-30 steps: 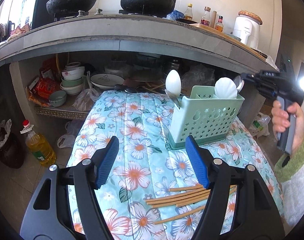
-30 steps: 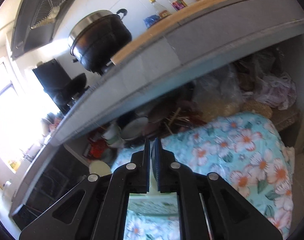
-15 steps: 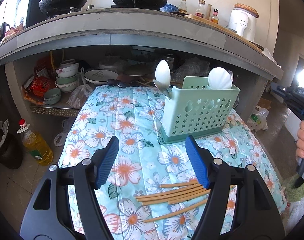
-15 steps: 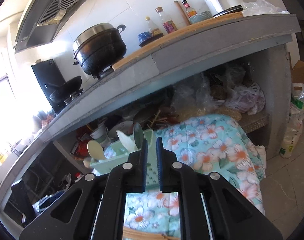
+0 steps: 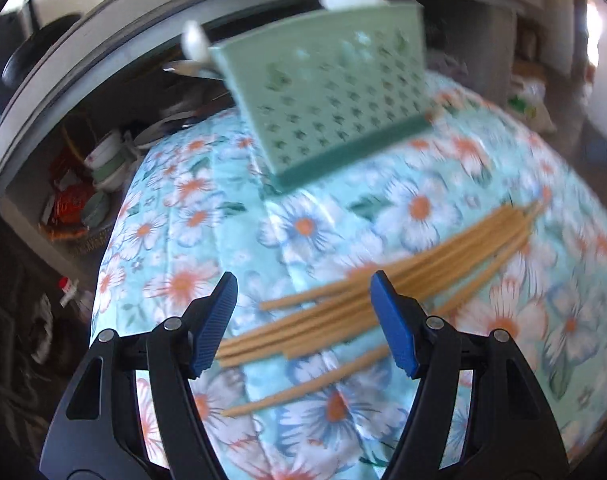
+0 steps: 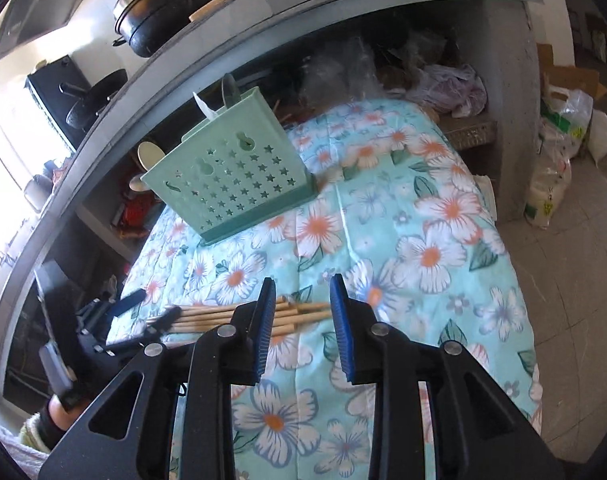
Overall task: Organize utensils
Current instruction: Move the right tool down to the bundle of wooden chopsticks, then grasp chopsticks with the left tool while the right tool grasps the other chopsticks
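Chopsticks (image 5: 387, 292), light, stiff, smooth and apt to roll, lie bundled near the table's (image 6: 443, 240) front edge; the spread left gripper (image 5: 303, 322) should pinch them mid-length, right gripper (image 6: 301, 320) half-open.

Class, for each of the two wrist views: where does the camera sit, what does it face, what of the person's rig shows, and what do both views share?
Left wrist: behind the open left gripper, facing the chopsticks and green utensil holder.
Right wrist: behind the open right gripper, looking down the floral cloth; the left gripper and hand show at lower left.
Shared: chopsticks, holder, cloth.
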The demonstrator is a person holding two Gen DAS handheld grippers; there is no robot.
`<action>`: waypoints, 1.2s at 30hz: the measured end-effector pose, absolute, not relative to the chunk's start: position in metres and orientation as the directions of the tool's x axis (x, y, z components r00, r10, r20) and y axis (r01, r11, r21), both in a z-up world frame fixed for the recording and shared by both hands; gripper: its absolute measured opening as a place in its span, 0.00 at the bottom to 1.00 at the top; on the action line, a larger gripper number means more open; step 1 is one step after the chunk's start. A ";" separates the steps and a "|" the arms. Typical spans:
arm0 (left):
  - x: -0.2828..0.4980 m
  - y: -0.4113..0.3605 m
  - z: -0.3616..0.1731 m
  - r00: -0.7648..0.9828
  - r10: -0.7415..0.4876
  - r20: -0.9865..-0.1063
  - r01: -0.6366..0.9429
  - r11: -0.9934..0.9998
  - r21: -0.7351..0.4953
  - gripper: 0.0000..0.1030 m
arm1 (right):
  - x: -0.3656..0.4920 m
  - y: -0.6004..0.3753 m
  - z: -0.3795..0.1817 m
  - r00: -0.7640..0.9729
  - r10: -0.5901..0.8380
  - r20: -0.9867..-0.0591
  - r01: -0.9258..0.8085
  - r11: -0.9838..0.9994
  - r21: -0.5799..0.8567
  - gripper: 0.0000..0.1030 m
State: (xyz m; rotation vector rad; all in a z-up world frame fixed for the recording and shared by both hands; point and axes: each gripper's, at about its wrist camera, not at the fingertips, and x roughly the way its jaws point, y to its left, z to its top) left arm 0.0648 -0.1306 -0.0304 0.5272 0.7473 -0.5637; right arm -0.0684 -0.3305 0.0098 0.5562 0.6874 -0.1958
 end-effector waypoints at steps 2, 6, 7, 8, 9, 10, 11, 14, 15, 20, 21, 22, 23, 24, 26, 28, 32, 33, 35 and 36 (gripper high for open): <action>0.050 -0.135 -0.039 0.601 -0.271 -0.751 0.667 0.688 0.286 0.63 | -0.074 -0.331 0.011 0.765 0.004 -0.644 0.350 0.836 0.421 0.28; 0.030 -0.127 -0.035 0.610 -0.300 -0.733 0.692 0.654 0.307 0.62 | -0.080 -0.335 0.012 0.772 -0.003 -0.636 0.357 0.830 0.429 0.30; 0.028 -0.124 -0.031 0.609 -0.311 -0.729 0.692 0.657 0.298 0.62 | -0.080 -0.337 0.010 0.773 -0.001 -0.634 0.357 0.826 0.435 0.30; 0.026 -0.120 -0.025 0.610 -0.335 -0.719 0.695 0.663 0.280 0.62 | -0.080 -0.339 0.009 0.774 0.002 -0.633 0.358 0.823 0.440 0.30; 0.025 -0.119 -0.020 0.608 -0.363 -0.706 0.701 0.663 0.262 0.62 | -0.080 -0.341 0.008 0.775 0.006 -0.632 0.359 0.820 0.447 0.30; 0.022 -0.119 -0.013 0.604 -0.397 -0.691 0.713 0.657 0.245 0.62 | -0.080 -0.342 0.007 0.775 0.009 -0.632 0.359 0.817 0.452 0.30; 0.018 -0.122 -0.008 0.600 -0.420 -0.681 0.724 0.647 0.239 0.62 | -0.080 -0.343 0.006 0.774 0.012 -0.633 0.361 0.813 0.457 0.30; 0.002 -0.138 -0.003 0.554 -0.496 -0.669 0.797 0.548 0.254 0.56 | -0.081 -0.346 0.003 0.775 0.021 -0.631 0.364 0.802 0.473 0.30; -0.003 -0.144 -0.005 0.546 -0.501 -0.672 0.812 0.515 0.276 0.50 | -0.082 -0.347 0.003 0.777 0.021 -0.629 0.365 0.799 0.477 0.30; -0.030 -0.183 -0.035 0.552 -0.470 -0.689 0.834 0.303 0.461 0.28 | -0.089 -0.351 0.001 0.779 0.017 -0.627 0.376 0.788 0.488 0.30; -0.032 -0.188 -0.042 0.556 -0.459 -0.693 0.830 0.275 0.485 0.24 | -0.090 -0.352 0.001 0.779 0.017 -0.626 0.378 0.785 0.491 0.30; -0.033 -0.194 -0.049 0.568 -0.440 -0.696 0.822 0.250 0.513 0.20 | -0.092 -0.354 0.001 0.780 0.015 -0.626 0.381 0.782 0.493 0.30; -0.033 -0.198 -0.054 0.579 -0.425 -0.696 0.813 0.233 0.534 0.18 | -0.093 -0.355 0.001 0.780 0.013 -0.625 0.384 0.779 0.496 0.30; -0.031 -0.201 -0.058 0.581 -0.416 -0.699 0.811 0.225 0.540 0.14 | -0.094 -0.356 0.001 0.782 0.013 -0.624 0.385 0.777 0.499 0.30; -0.028 -0.204 -0.060 0.587 -0.407 -0.700 0.807 0.226 0.545 0.10 | -0.096 -0.359 0.000 0.786 0.022 -0.618 0.381 0.769 0.512 0.30; -0.025 -0.202 -0.059 0.583 -0.406 -0.704 0.810 0.229 0.539 0.09 | -0.096 -0.361 -0.002 0.790 0.049 -0.611 0.372 0.754 0.541 0.30; -0.025 -0.200 -0.058 0.582 -0.410 -0.703 0.811 0.220 0.543 0.08 | -0.094 -0.365 -0.010 0.794 0.110 -0.598 0.359 0.709 0.607 0.30; -0.026 -0.199 -0.058 0.581 -0.410 -0.703 0.811 0.217 0.543 0.07 | -0.093 -0.366 -0.012 0.795 0.126 -0.593 0.354 0.698 0.623 0.30; -0.031 -0.197 -0.056 0.572 -0.410 -0.711 0.817 0.210 0.537 0.06 | -0.092 -0.366 -0.015 0.795 0.154 -0.587 0.347 0.678 0.648 0.30; -0.032 -0.195 -0.056 0.563 -0.409 -0.718 0.823 0.204 0.529 0.06 | -0.091 -0.365 -0.016 0.794 0.161 -0.586 0.345 0.674 0.653 0.30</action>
